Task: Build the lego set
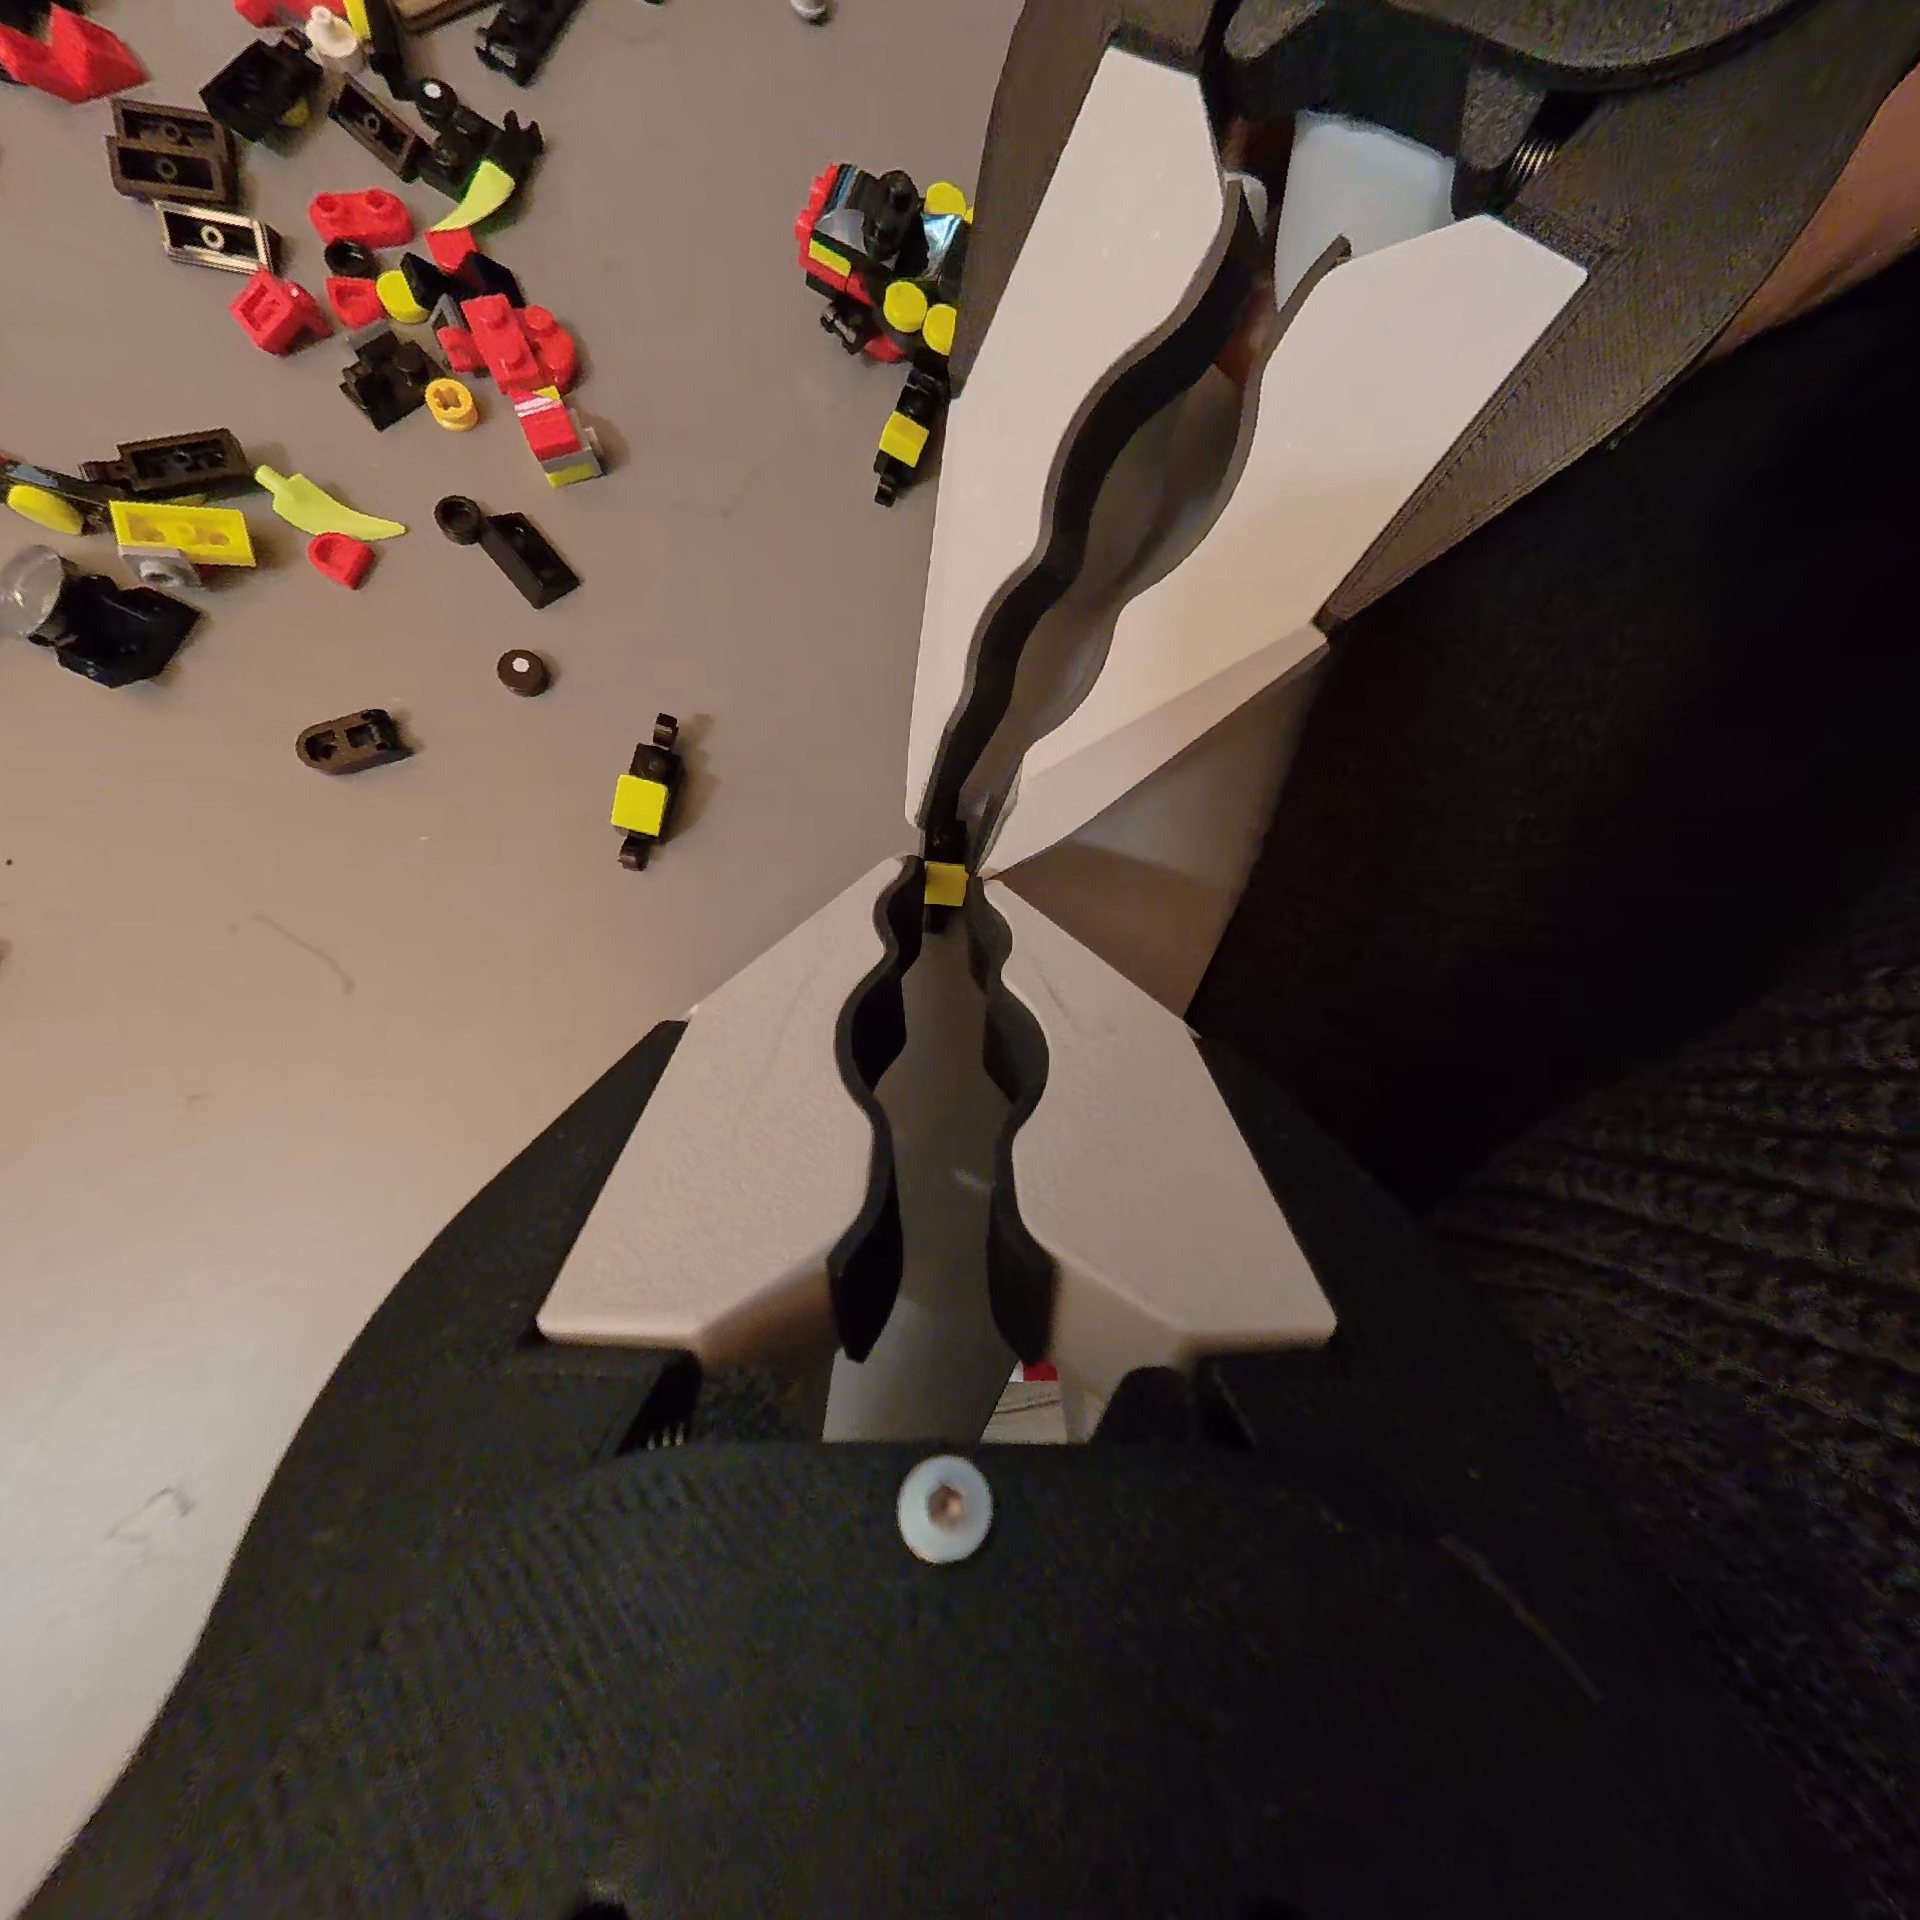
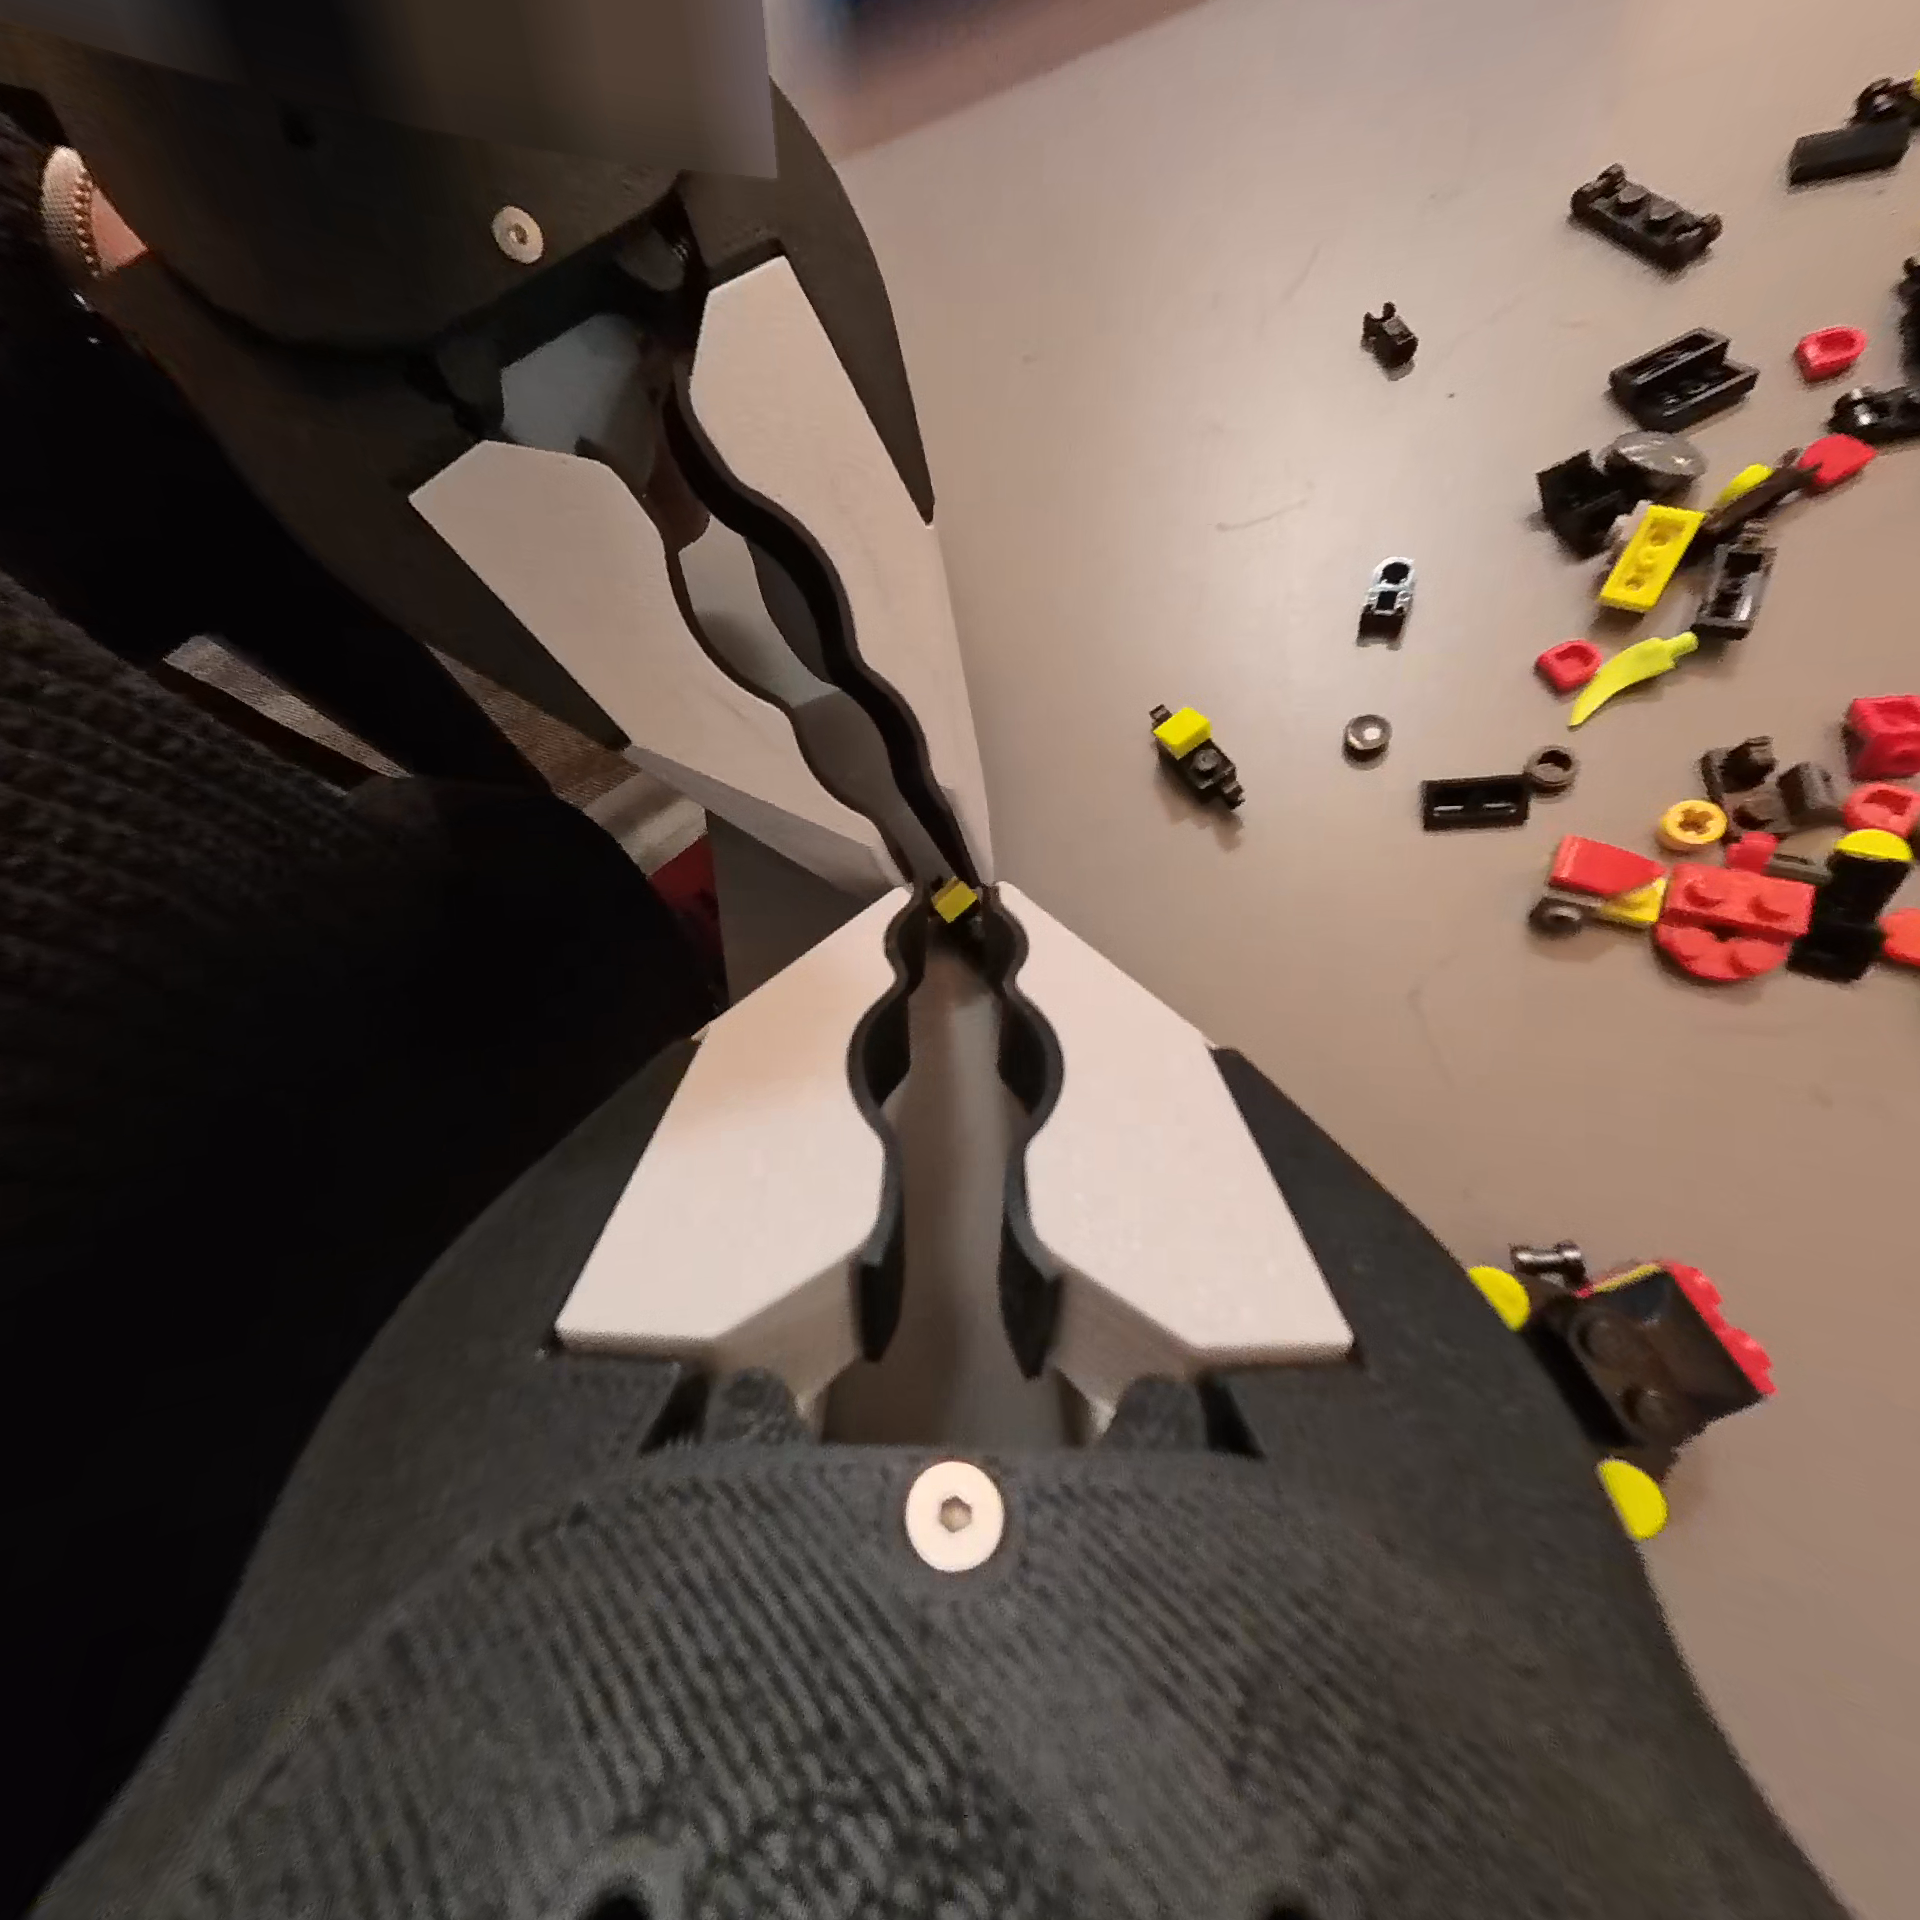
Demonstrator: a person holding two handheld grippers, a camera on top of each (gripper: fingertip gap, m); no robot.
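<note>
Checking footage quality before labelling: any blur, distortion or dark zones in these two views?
Left wrist view: sharp on the small yellow-and-black piece, strong wide-angle curving, right side nearly black. Right wrist view: softer, the loose bricks at the right edge smeared, dim left side, a blurred patch laid over the top.

A small black piece with a yellow tile (image 1: 944, 886) sits at frame centre in both wrist views, pinched tip to tip between the two grippers. A part-built red, black and yellow model (image 1: 883, 275) stands at upper centre of the left view, with a matching black-and-yellow piece (image 1: 646, 793) lying alone at centre left. Loose red, black and yellow bricks (image 1: 312, 312) are scattered across the upper left of that view.
</note>
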